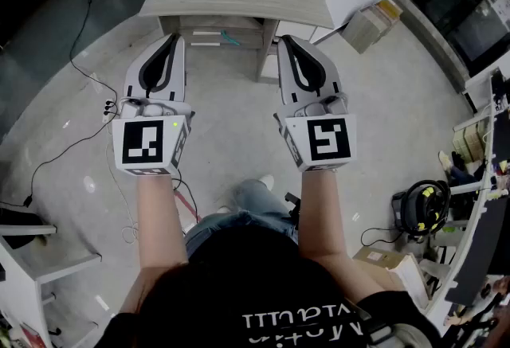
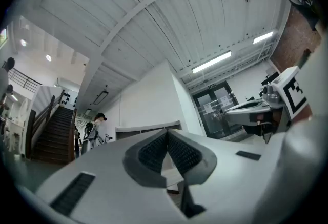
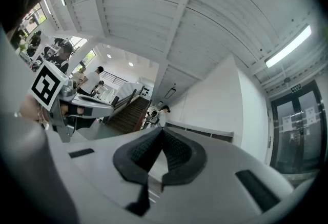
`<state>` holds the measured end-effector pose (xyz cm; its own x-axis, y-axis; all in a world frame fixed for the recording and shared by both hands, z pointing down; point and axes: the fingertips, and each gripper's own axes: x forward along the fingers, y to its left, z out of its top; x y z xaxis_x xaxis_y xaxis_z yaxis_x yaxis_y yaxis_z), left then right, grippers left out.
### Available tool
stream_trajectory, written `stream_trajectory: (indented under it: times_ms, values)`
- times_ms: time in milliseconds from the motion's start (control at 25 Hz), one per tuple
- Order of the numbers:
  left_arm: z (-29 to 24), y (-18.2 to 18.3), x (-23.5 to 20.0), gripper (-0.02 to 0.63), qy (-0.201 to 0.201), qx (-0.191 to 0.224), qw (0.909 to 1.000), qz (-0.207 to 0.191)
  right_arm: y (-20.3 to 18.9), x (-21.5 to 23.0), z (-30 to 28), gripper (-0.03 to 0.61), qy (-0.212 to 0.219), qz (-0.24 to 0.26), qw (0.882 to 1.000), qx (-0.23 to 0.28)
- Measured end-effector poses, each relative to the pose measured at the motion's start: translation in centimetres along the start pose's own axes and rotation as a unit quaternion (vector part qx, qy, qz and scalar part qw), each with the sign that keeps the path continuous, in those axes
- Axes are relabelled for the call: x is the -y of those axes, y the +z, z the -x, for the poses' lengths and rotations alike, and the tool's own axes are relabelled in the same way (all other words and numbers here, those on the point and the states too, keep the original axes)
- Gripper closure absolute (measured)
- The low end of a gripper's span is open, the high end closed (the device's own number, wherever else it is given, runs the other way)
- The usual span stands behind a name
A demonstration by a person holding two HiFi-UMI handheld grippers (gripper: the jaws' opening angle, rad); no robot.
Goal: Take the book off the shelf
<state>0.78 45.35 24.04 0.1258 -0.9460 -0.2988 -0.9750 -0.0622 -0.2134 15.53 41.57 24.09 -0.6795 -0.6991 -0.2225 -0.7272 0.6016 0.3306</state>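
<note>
Left gripper [image 1: 171, 41]: fingers [image 2: 154, 152] closed tip to tip, nothing between. Right gripper [image 1: 284, 42]: same, closed and empty. Both point at the shelf [image 1: 239, 0]. Just beyond the fingertips, in its low compartment, lies a flat white item, possibly the book [image 1: 205, 37].

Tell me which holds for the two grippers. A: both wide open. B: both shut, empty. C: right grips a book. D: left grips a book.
B: the left gripper and the right gripper each show jaws meeting at the tips, with nothing between them.
</note>
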Motion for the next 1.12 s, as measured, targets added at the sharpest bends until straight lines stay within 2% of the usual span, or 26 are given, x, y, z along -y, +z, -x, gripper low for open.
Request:
stream_trajectory:
  times_ms: [320,360,400,440,600,800,1120]
  values:
    - [-0.8,-0.7,-0.1,0.603,-0.004,-0.005,1.0000,0.000,-1.5,0.2,-1.1,0.560,-0.004,-0.025,0.999,-0.022]
    - [-1.0,-0.7,-0.1,0.603,-0.004,-0.005,1.0000,0.001,-1.6,0.2,-1.5,0.486,0.003,-0.030,0.999,-0.024]
    - [-1.2,-0.7,-0.1,0.603,-0.004,-0.004,1.0000,0.002,-1.8,0.3,-1.9,0.318,0.009,-0.034,0.999,-0.027]
    - [-1.5,-0.8,-0.1,0.603,-0.004,-0.004,1.0000,0.003,-2.2,0.6,-2.3,0.253,0.009,-0.038,0.999,-0.031]
    - [-3.3,-1.9,-0.3,0.603,-0.006,-0.012,0.9999,0.002,-4.0,2.5,-4.0,0.232,-0.005,-0.074,0.996,-0.048]
    - [-6.3,-3.7,-1.5,0.603,-0.004,-0.019,0.9998,0.004,-6.4,4.7,-7.6,0.233,-0.001,-0.128,0.990,-0.064]
    - [-15.3,-6.6,-4.0,0.603,0.012,-0.029,0.9995,-0.004,-9.4,10.5,-15.6,0.235,-0.017,-0.129,0.989,-0.064]
